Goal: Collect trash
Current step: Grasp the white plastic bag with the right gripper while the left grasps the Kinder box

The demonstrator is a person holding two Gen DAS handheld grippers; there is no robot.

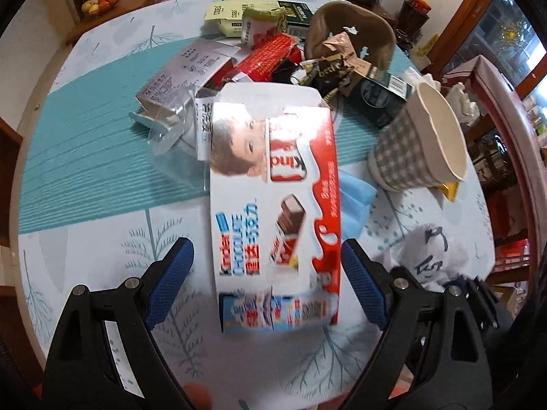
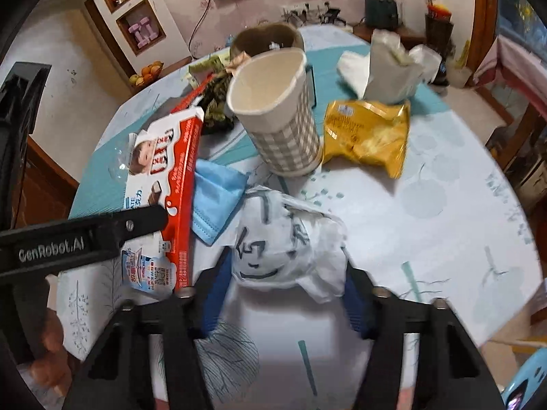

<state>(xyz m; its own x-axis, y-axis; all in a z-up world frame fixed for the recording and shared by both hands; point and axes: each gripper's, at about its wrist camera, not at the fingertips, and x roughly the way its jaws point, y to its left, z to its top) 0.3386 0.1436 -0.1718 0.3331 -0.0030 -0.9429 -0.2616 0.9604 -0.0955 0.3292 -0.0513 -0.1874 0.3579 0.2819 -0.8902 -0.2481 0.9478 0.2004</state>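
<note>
The left gripper (image 1: 266,283) stands wide, its blue pads (image 1: 171,280) on either side of the near end of a chocolate box (image 1: 273,198) that lies flat on the table (image 1: 85,171); in the left wrist view a gap shows between each pad and the box edges, so nothing is clamped. Beyond the box lies a heap of wrappers (image 1: 259,58), with a clear plastic shell (image 1: 177,130) off to its left. To the right of this gripper a blue mask (image 1: 354,201) pokes out from under the box, and a checked paper cup (image 1: 417,140) stands farther on. The right gripper (image 2: 285,287) is narrowed around a crumpled paper ball (image 2: 287,242) marked with dark strokes; its pads (image 2: 215,294) sit against the ball's sides, though blur hides whether they press it. Ahead of it stand the cup (image 2: 283,119) and a yellow snack bag (image 2: 369,133), with the mask (image 2: 215,198) to its left.
</note>
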